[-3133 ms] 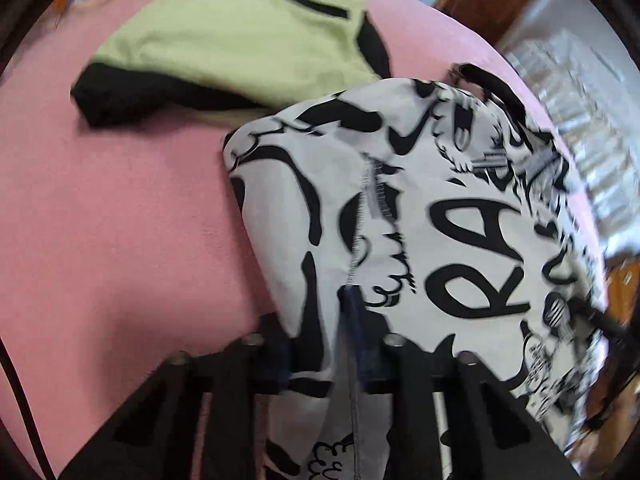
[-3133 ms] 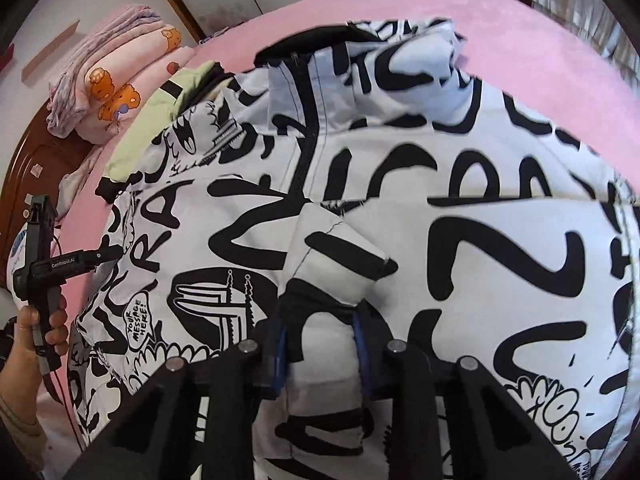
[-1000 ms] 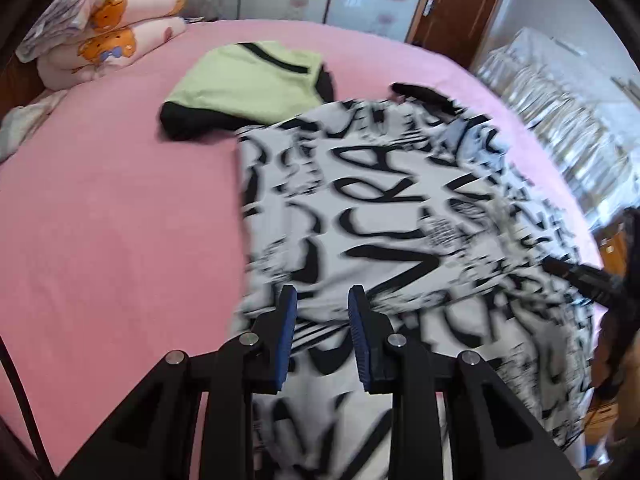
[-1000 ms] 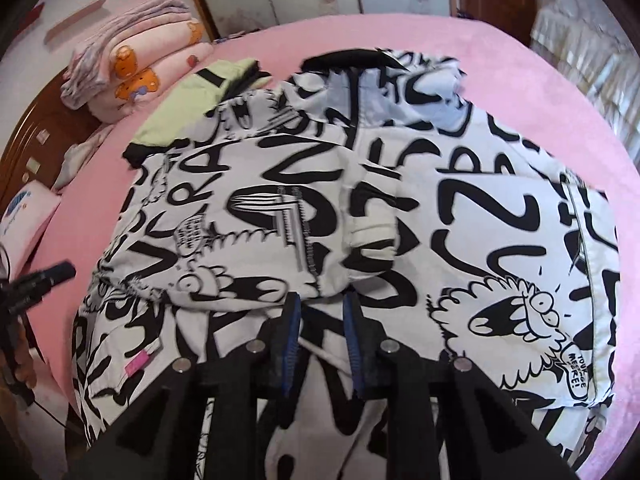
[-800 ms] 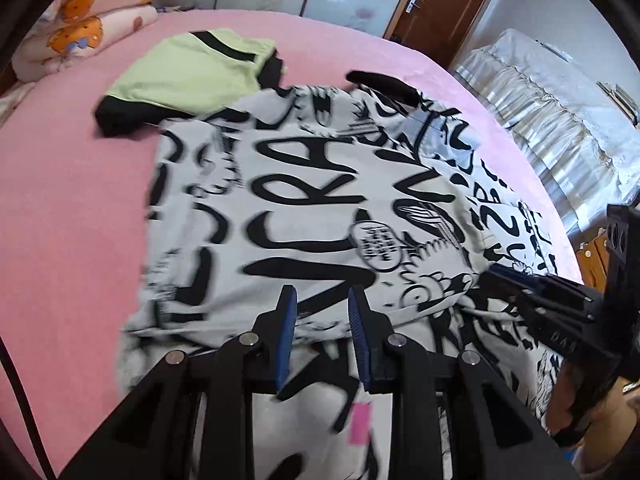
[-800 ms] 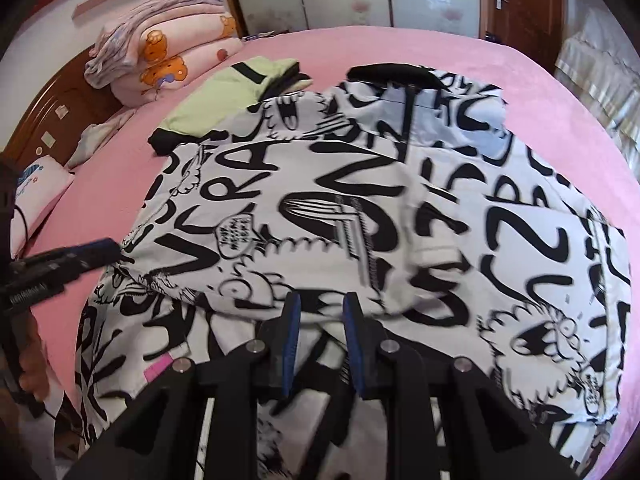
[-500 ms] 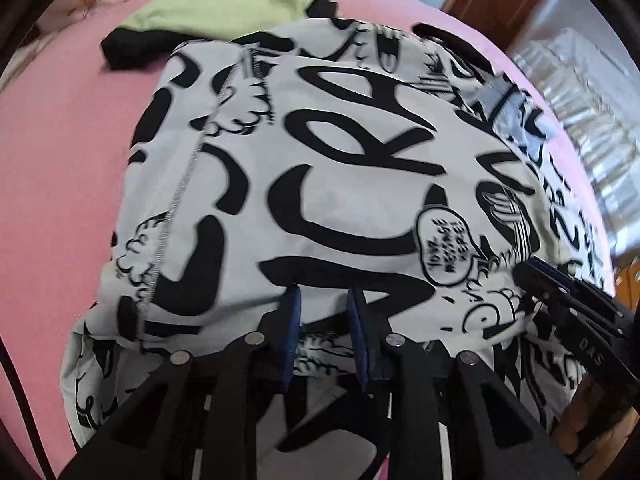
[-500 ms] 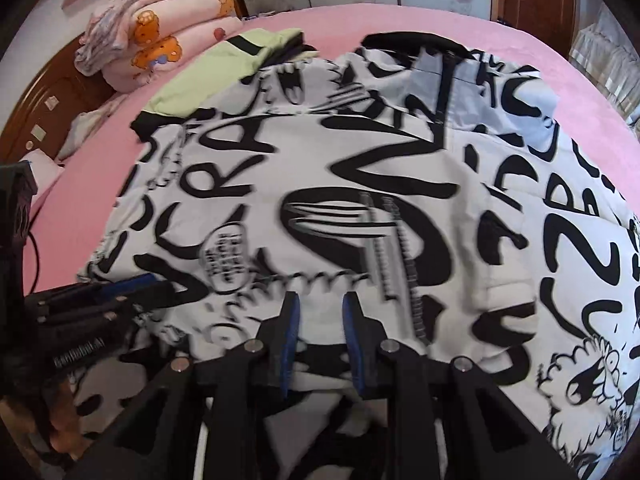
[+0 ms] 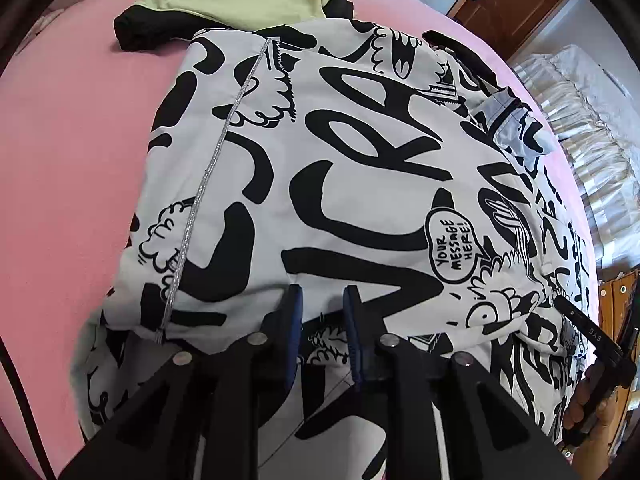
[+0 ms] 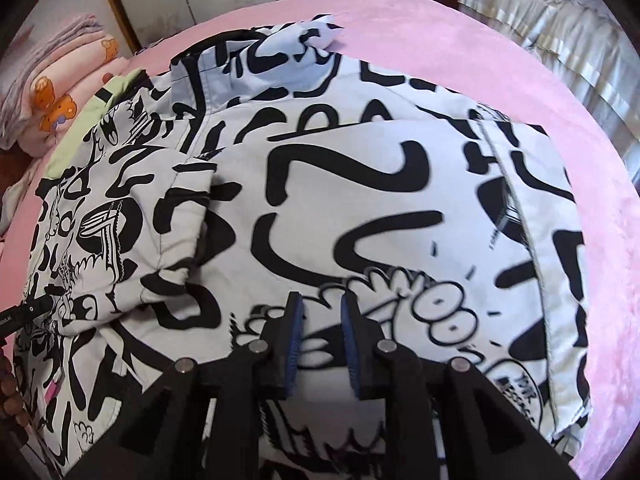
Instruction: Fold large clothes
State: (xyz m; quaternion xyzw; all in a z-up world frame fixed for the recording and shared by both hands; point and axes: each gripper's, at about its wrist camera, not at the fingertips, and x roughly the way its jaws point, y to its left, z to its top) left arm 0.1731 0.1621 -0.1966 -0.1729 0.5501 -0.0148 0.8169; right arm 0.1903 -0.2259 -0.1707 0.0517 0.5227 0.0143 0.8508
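A large white jacket with black graffiti print point(image 9: 340, 168) lies spread on the pink bed, both sleeves folded over its front. It also fills the right wrist view point(image 10: 360, 200). My left gripper point(image 9: 320, 320) hovers low over the folded left sleeve's near edge, jaws a little apart, nothing between them. My right gripper point(image 10: 320, 332) hovers over the folded right sleeve's near edge, jaws a little apart and empty. The other gripper's tip shows at the right edge of the left wrist view point(image 9: 588, 336) and at the left edge of the right wrist view point(image 10: 24, 310).
A folded green and black garment point(image 9: 240, 0) lies beyond the jacket on the pink bed point(image 9: 72, 140). Folded pink blankets point(image 10: 52, 80) are stacked at the bed's far left. A second bed with a frilled cover point(image 10: 560, 12) stands to the right.
Both grippers let go of the sleeves, which now lie folded on the jacket. Both then dropped close over the jacket's near edge; the right one swung right.
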